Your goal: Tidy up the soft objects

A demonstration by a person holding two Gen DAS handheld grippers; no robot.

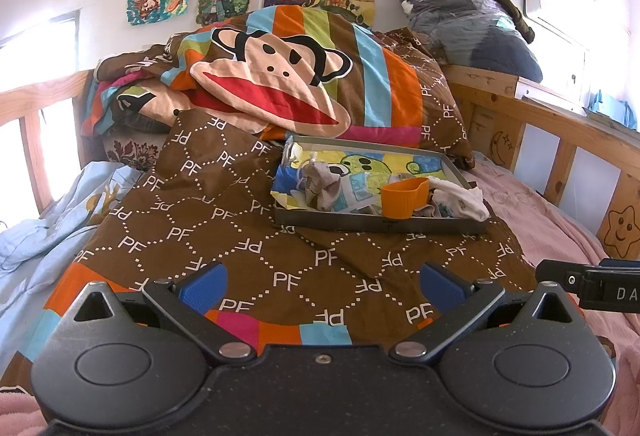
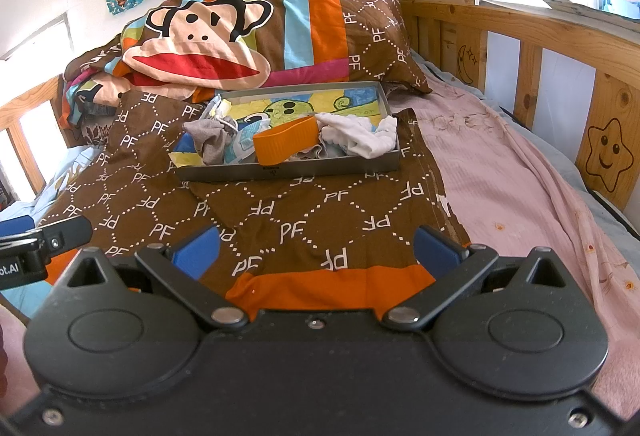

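A shallow grey tray [image 1: 380, 226] [image 2: 288, 170] lies on a brown quilt marked PF [image 1: 240, 228] [image 2: 280, 220]. Inside it sit a crumpled grey sock [image 1: 320, 184] [image 2: 210, 142], an orange cup [image 1: 402, 198] [image 2: 286, 142] and a heap of white socks [image 1: 466, 202] [image 2: 360, 138]. My left gripper [image 1: 322, 286] hovers open over the quilt, short of the tray, nothing between its blue fingers [image 1: 202, 288]. In the same way my right gripper [image 2: 316, 250] stands open and holds nothing. Each gripper's black body edges into the other's view.
A striped monkey-face pillow [image 1: 280, 80] [image 2: 224, 44] leans behind the tray. A pink sheet [image 2: 500, 176] covers the bed's right side, bounded by a wooden rail with a star carving [image 2: 608, 156]. Light blue bedding [image 1: 44, 220] lies left. A bag of clothes [image 1: 468, 20] tops the headboard.
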